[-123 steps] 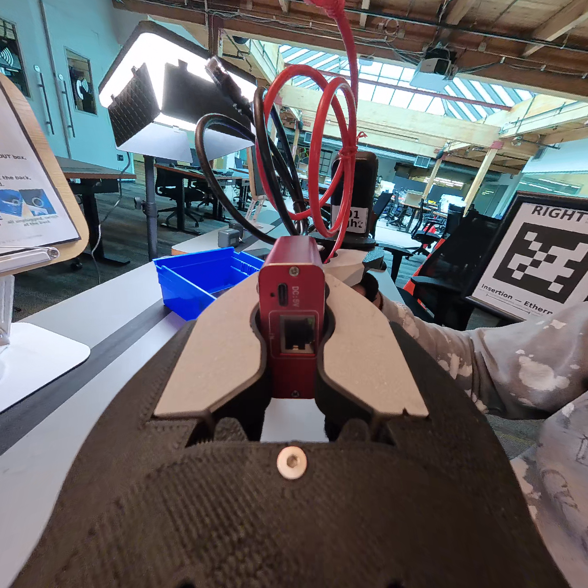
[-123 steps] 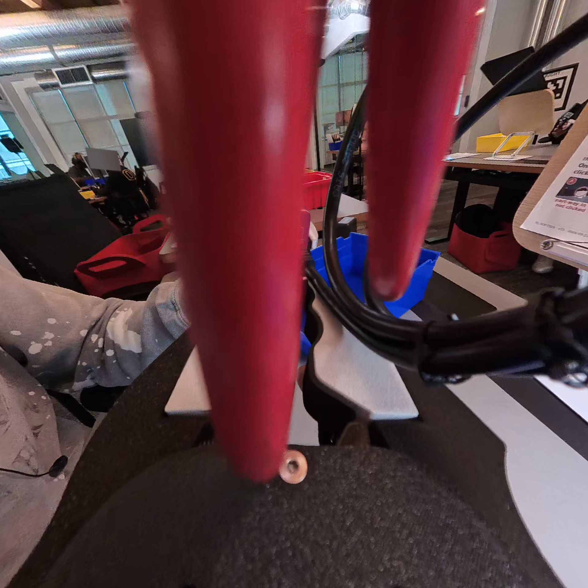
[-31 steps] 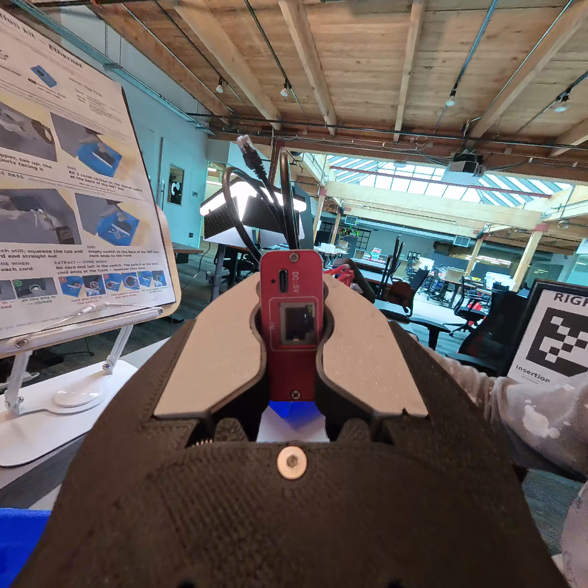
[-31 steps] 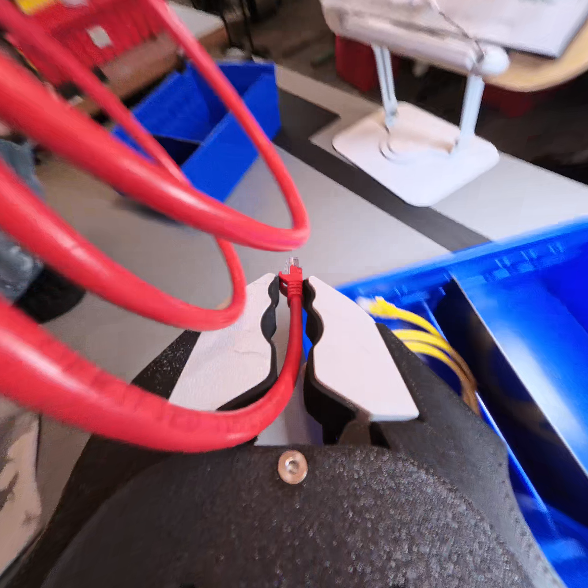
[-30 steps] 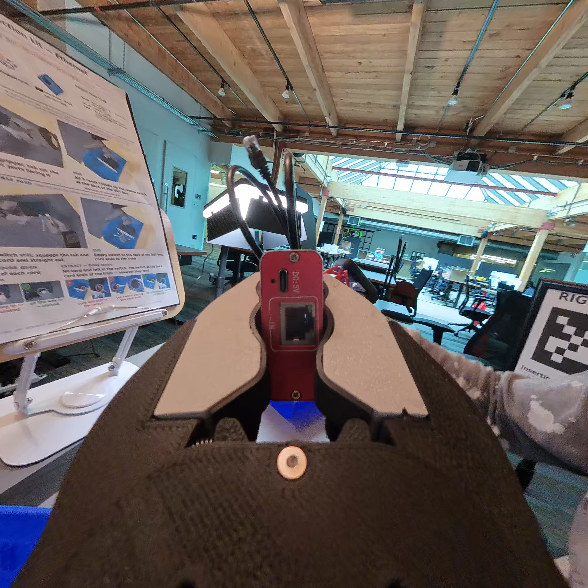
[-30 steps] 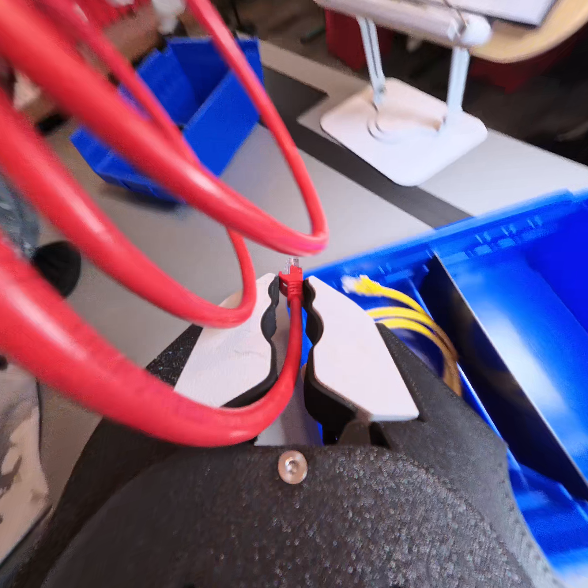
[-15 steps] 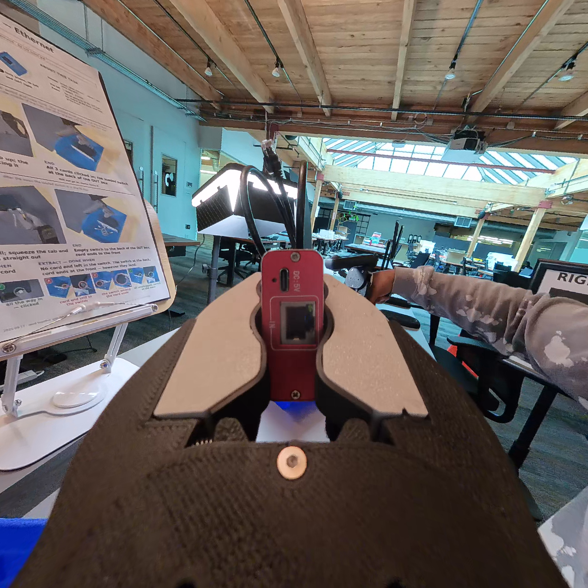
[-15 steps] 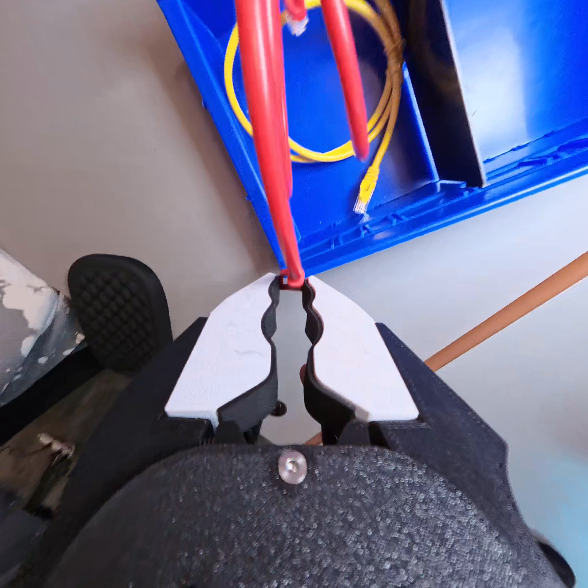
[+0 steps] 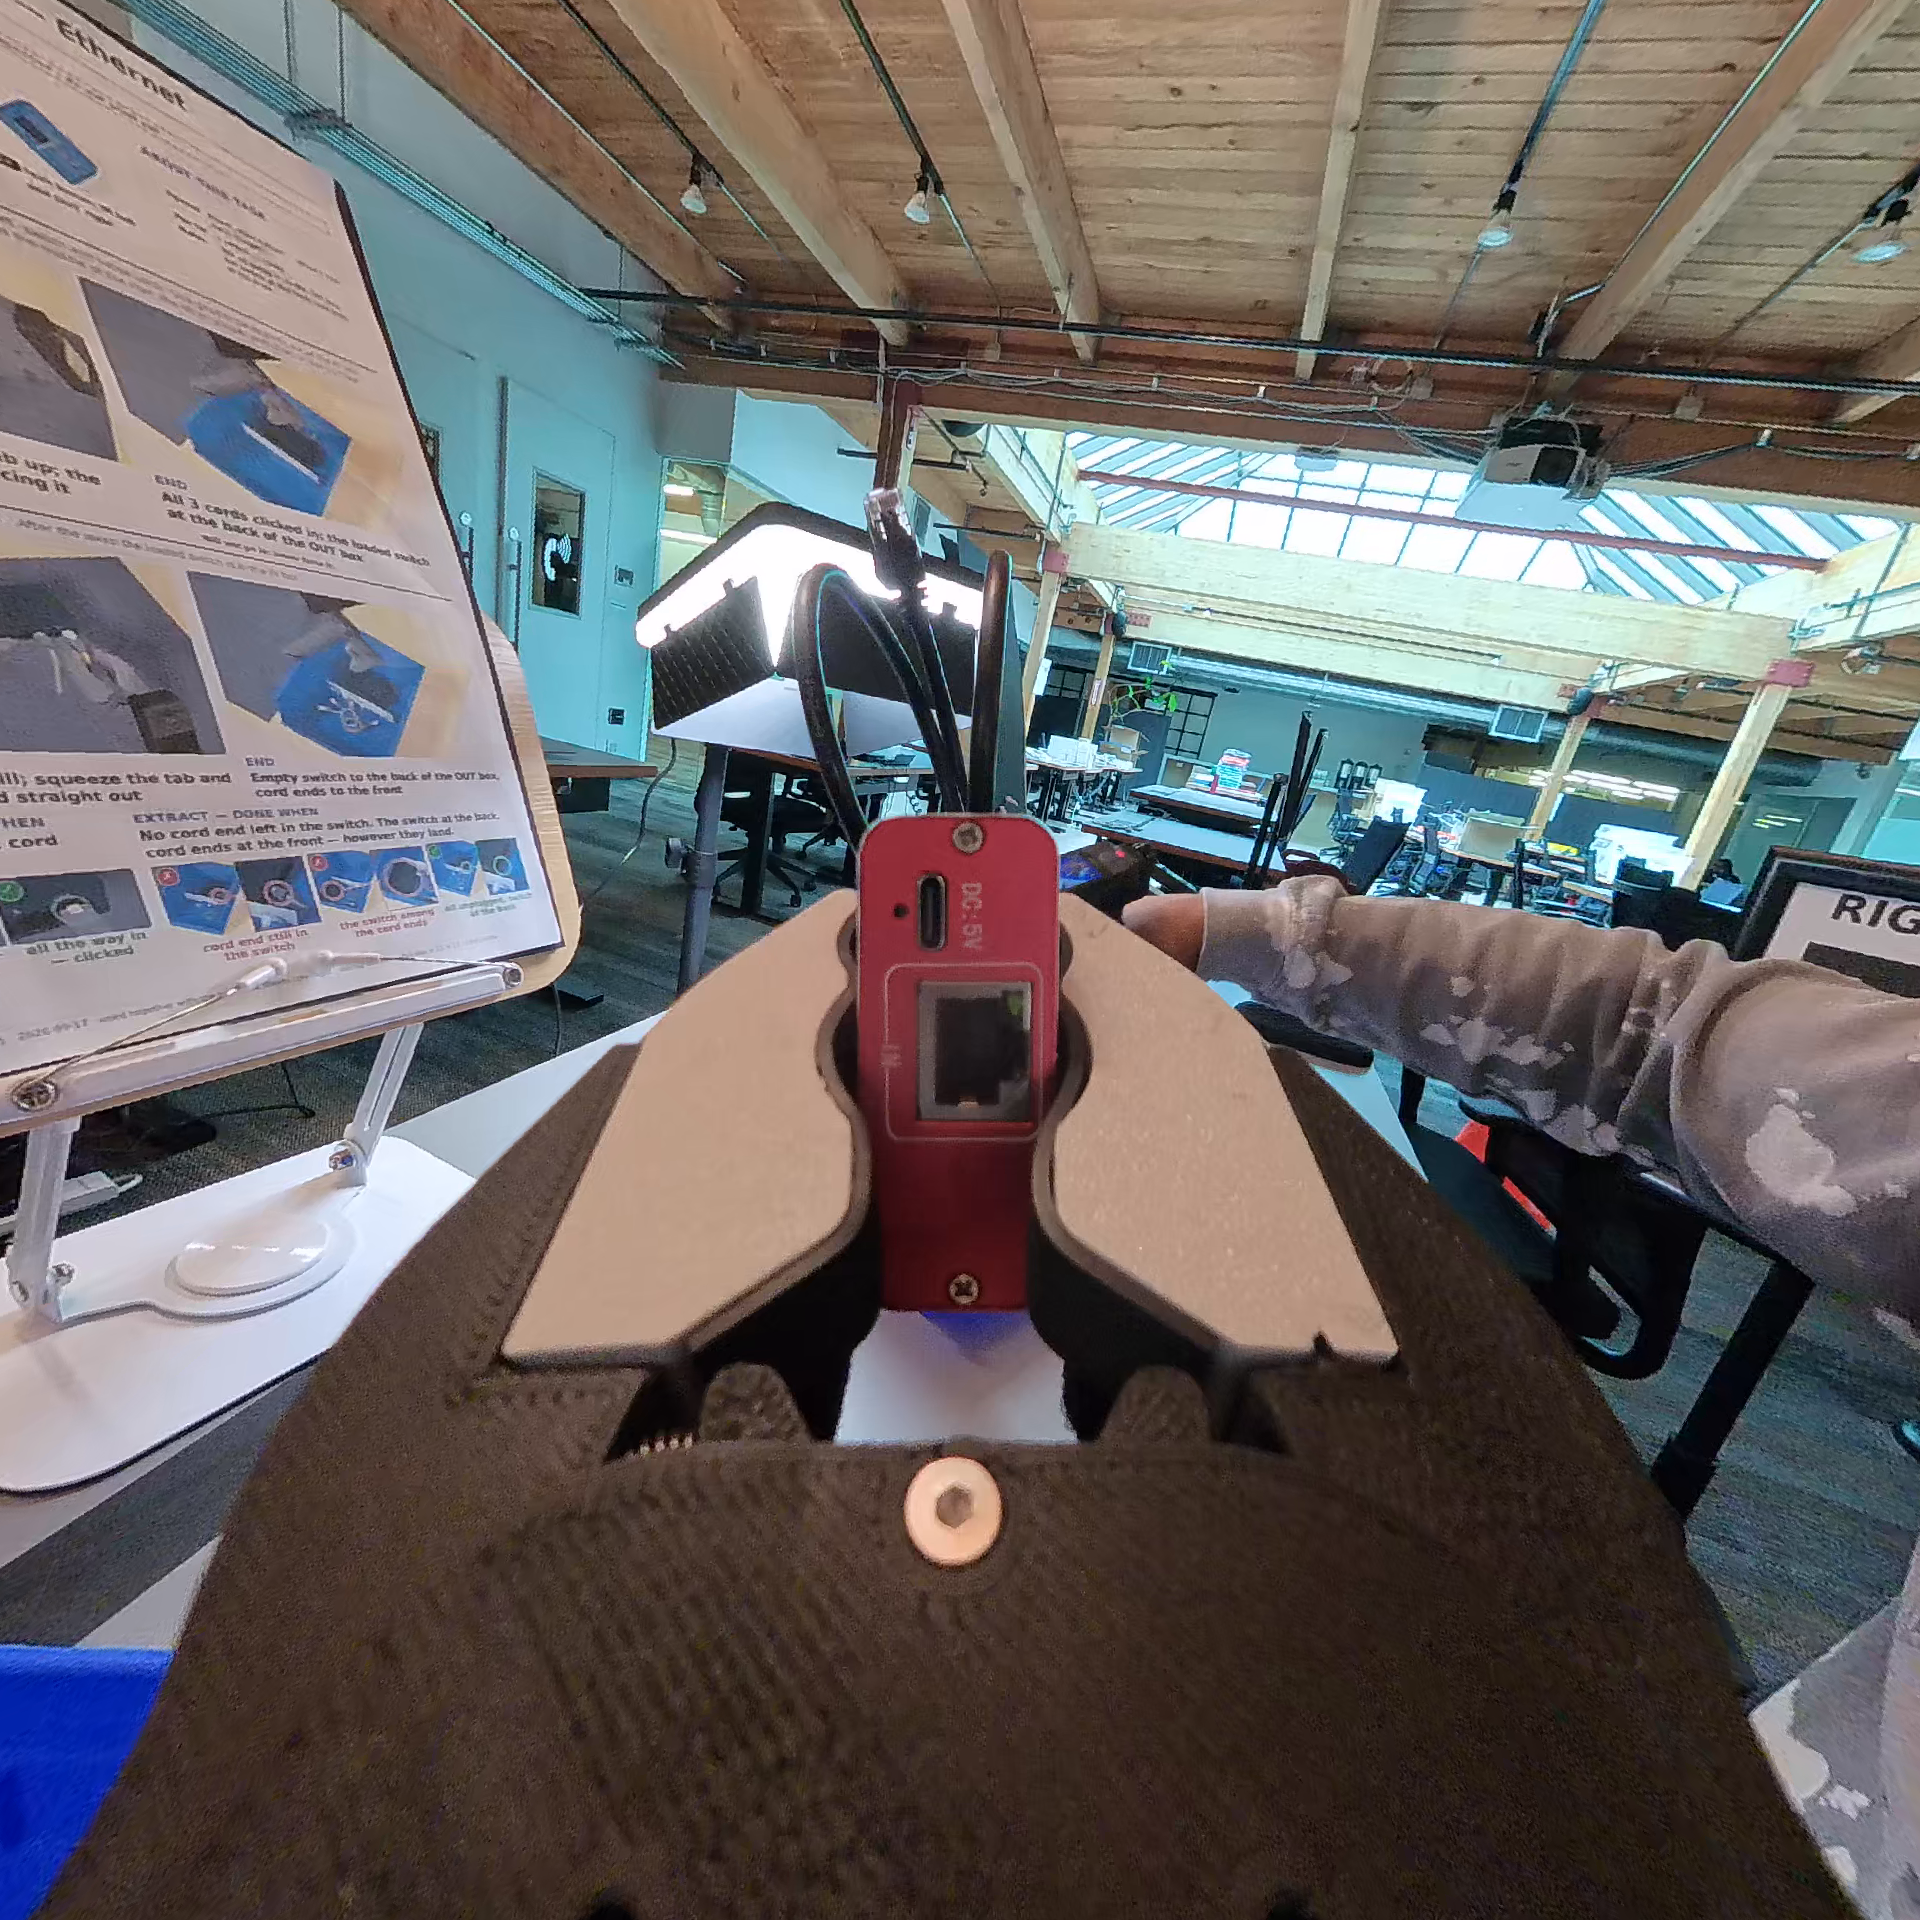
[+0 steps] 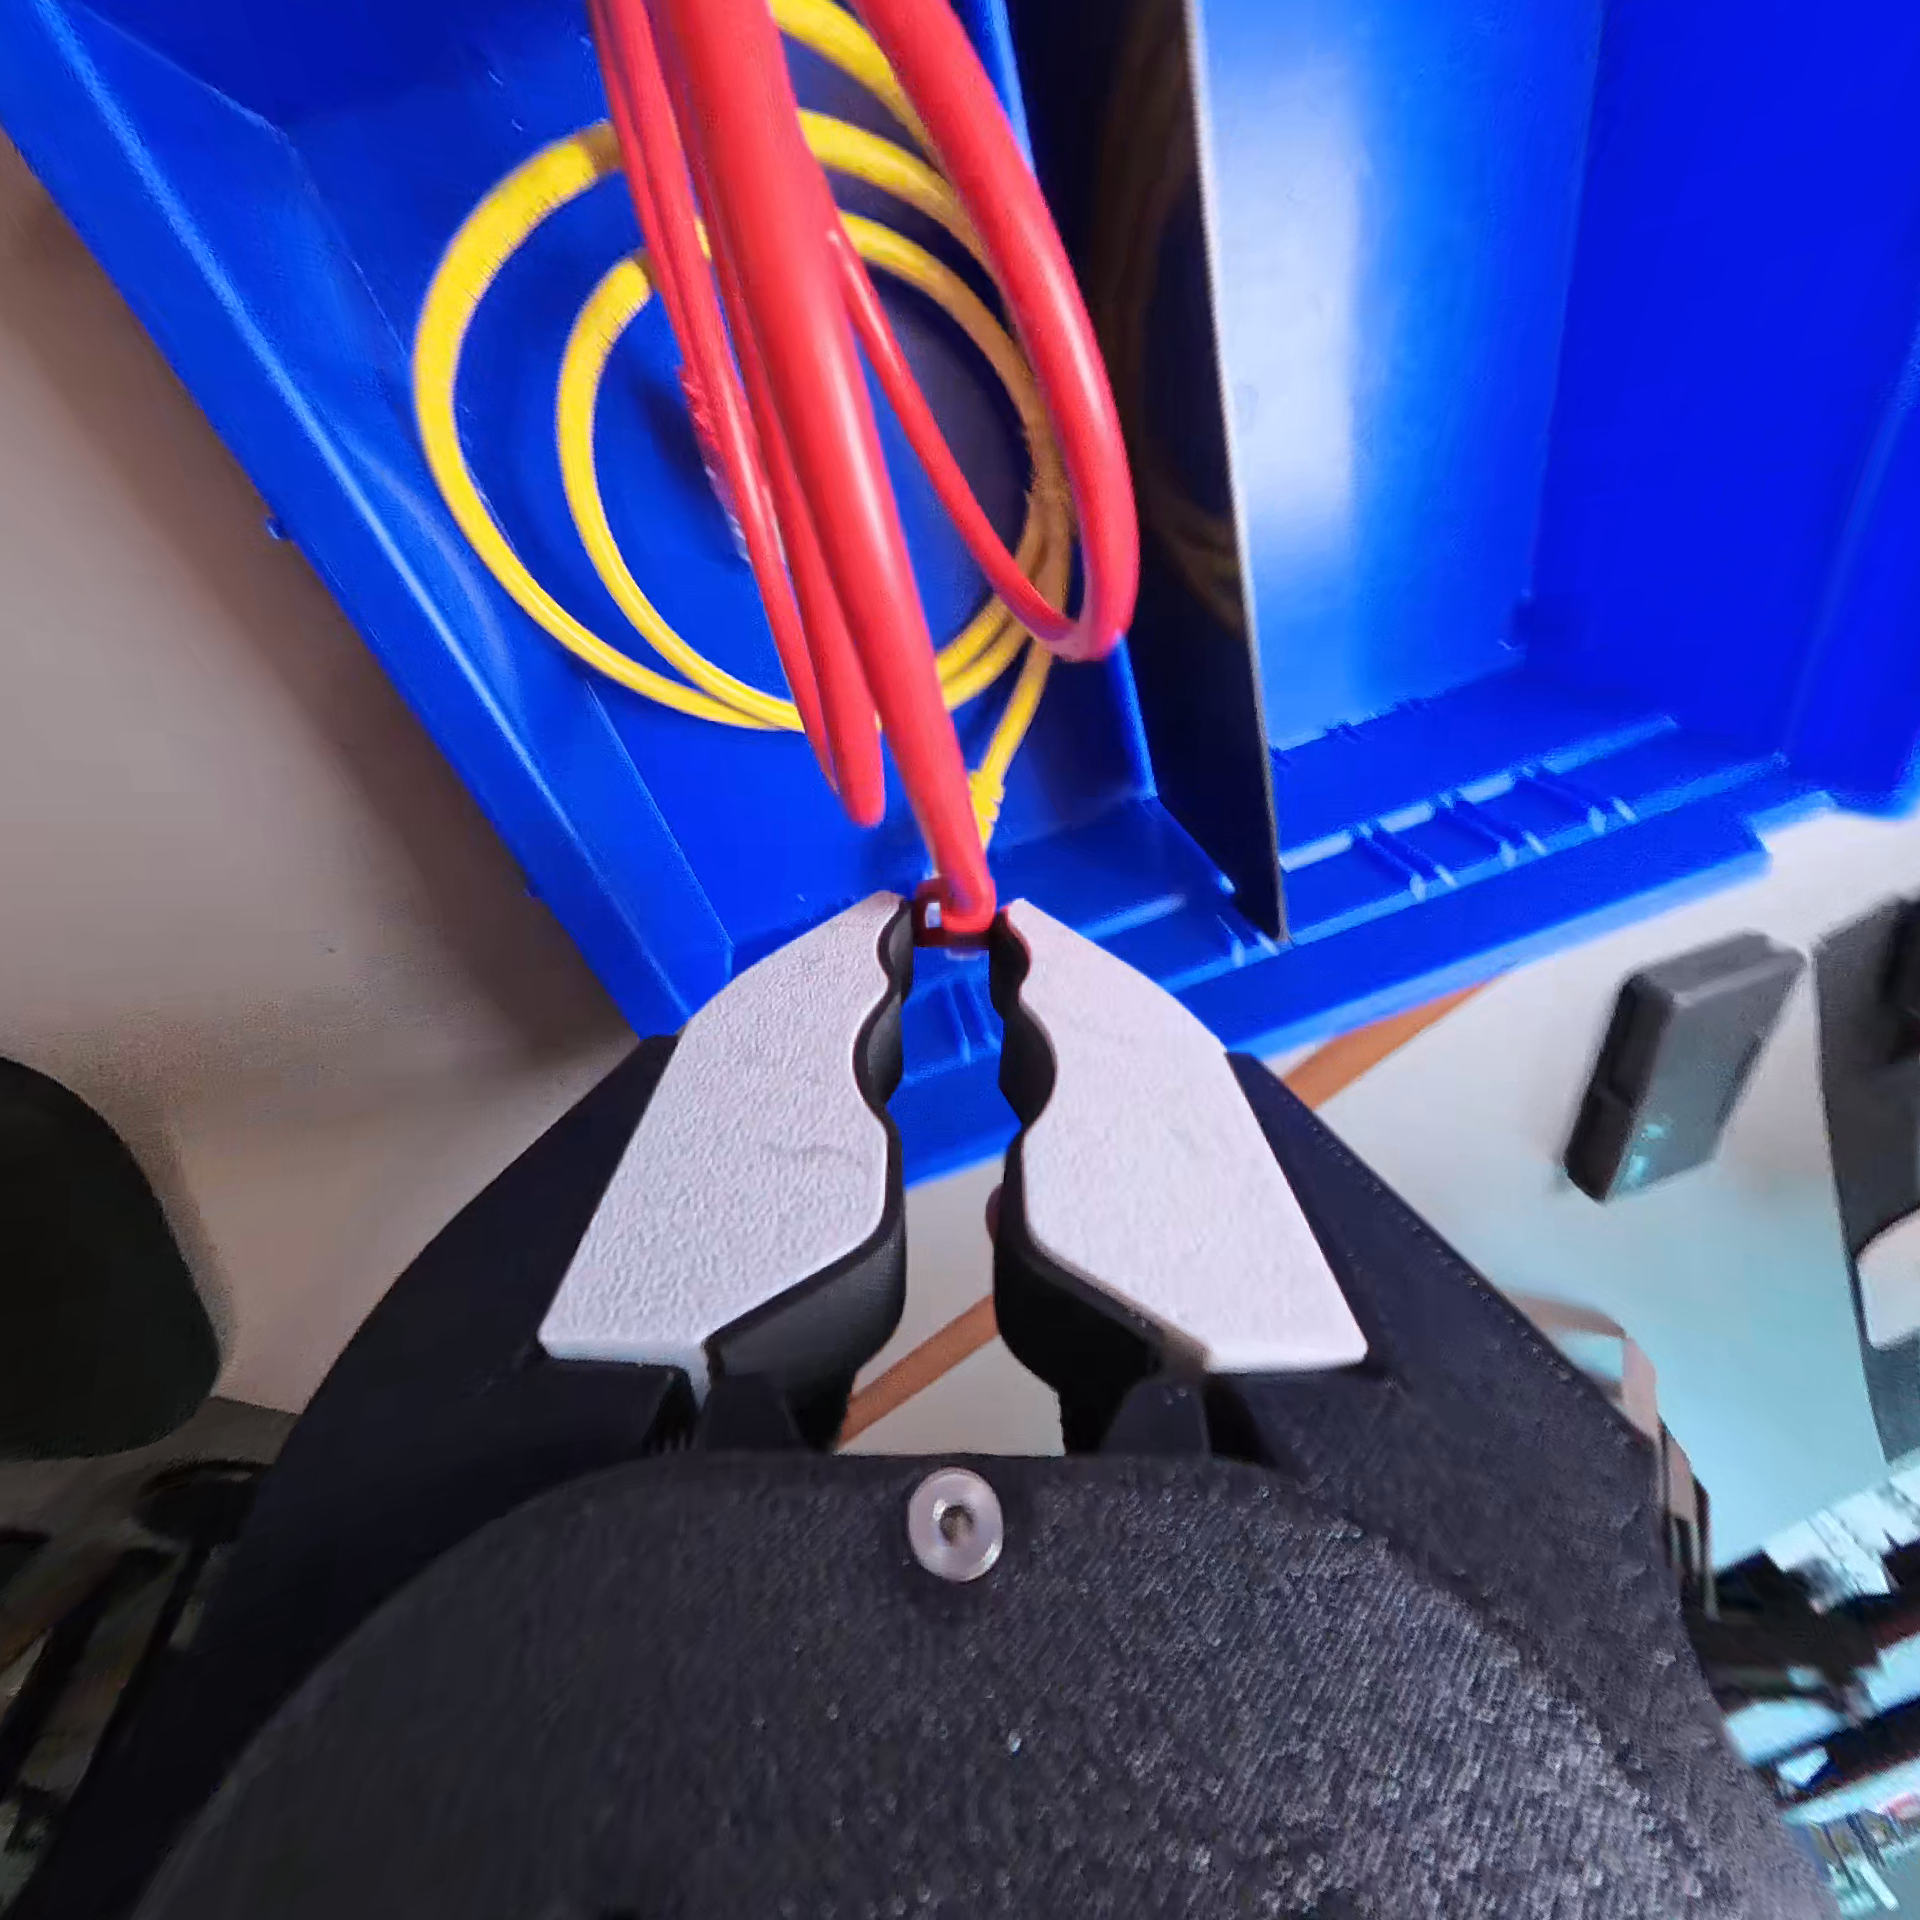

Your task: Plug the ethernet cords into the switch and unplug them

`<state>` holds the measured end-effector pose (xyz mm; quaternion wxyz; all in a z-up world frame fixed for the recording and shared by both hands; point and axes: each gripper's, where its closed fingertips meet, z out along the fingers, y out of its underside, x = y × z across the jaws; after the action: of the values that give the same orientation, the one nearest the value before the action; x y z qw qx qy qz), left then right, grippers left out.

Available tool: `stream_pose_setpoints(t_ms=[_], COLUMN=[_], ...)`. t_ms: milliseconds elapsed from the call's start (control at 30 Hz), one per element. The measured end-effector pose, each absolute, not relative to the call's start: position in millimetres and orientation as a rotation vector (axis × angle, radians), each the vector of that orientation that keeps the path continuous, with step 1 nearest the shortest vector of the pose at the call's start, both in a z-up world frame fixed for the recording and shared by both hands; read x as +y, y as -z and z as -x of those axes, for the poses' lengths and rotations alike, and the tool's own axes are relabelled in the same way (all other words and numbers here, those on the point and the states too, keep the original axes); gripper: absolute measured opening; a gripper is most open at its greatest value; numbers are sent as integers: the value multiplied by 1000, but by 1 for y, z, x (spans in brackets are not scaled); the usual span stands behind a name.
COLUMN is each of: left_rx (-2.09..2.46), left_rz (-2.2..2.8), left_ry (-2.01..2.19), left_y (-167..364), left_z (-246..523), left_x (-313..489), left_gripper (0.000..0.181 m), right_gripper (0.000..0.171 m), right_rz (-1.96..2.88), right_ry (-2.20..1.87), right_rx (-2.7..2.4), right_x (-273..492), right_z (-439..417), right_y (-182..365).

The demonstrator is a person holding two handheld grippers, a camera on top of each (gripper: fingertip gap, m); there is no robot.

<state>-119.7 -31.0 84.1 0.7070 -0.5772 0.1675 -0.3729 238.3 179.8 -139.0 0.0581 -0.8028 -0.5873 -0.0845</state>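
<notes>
My left gripper [image 9: 956,935] is shut on the red switch [image 9: 961,1060] and holds it upright in the air, with an empty port facing the camera. A black ethernet cord [image 9: 914,675] rises in loops from the switch's far side, one free plug at the top. My right gripper [image 10: 951,930] is shut on the plug end of the red ethernet cord [image 10: 831,436], which hangs in loops down into the blue bin [image 10: 1455,831]. A yellow ethernet cord [image 10: 520,468] lies coiled in the bin's left compartment.
An instruction sheet on a white stand [image 9: 208,623] is at the left. A person's sleeved arm [image 9: 1558,1018] reaches in from the right. A dark divider [image 10: 1216,520] splits the bin. A small black box [image 10: 1673,1070] lies on the table at right. A blue bin corner [image 9: 62,1766] shows at lower left.
My right gripper has swung over the blue bin and now points down, so the red cord hangs into the left compartment. The left gripper holds the switch steady, turned slightly.
</notes>
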Motion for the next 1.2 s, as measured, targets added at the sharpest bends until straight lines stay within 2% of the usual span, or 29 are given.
stream_pose_setpoints(t_ms=[100,233,433,700,867,1000,1200], left_rx=[373,362,350,366,380,387,395], left_rz=[1286,1291,1315,1333,1338,1345,1351], left_ry=[818,822,829,844,847,845,849], left_y=[-84,-81,-74,-69,-68,-67,-65], left_z=[121,124,126,114,107,104,101], left_x=[-31,-29,-23,-20,-20,-20,-20], left_gripper=[29,29,29,29,29,29,29], right_gripper=[13,15,40,42,41,39,40], right_rz=[2520,2576,2453,2186,2039,1975,1988], right_ry=[145,261,83,36,-3,32,235], right_rx=[-1828,-1776,-1649,-1460,-1424,-1532,-1872], right_x=[172,189,202,205,197,179,160], right_z=[-230,-245,-244,-231,-213,-192,-179], right_y=[158,165,110,60,51,76,168])
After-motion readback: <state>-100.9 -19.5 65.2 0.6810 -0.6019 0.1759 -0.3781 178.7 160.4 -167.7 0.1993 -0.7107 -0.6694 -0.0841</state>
